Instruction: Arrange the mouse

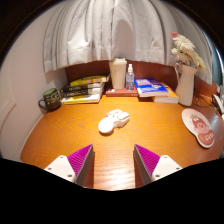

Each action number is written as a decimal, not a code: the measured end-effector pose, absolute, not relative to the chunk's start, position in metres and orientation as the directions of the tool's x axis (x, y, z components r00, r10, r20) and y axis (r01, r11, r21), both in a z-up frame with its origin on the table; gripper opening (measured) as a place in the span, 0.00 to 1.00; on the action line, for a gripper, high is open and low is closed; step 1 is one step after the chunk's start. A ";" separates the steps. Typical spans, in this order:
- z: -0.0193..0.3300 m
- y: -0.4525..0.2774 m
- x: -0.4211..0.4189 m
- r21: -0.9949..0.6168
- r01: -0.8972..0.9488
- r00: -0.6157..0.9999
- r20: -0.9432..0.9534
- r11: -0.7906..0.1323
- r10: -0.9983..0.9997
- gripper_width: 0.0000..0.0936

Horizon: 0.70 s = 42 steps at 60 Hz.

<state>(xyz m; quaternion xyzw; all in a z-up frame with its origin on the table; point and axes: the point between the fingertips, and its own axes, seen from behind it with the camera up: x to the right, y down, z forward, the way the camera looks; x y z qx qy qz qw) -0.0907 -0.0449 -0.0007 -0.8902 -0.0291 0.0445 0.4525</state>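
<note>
A white computer mouse lies on the wooden table, near its middle and well beyond my fingers. My gripper is open and empty, held above the table's near part. Its two fingers with magenta pads stand wide apart, and the mouse is ahead of the gap between them, slightly to the left of centre.
At the table's back stand a green mug, a stack of books, a white jug, a small bottle, a blue book and a vase of flowers. A round mat lies at the right. Curtains hang behind.
</note>
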 end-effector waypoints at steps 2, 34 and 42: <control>-0.004 -0.032 -0.093 -0.806 0.012 0.995 -0.049 -0.592 0.087 0.89; -0.010 0.095 -0.138 -0.780 0.064 0.993 -0.010 -0.622 0.115 0.86; -0.013 0.101 -0.136 -0.775 0.061 0.994 -0.006 -0.628 0.105 0.76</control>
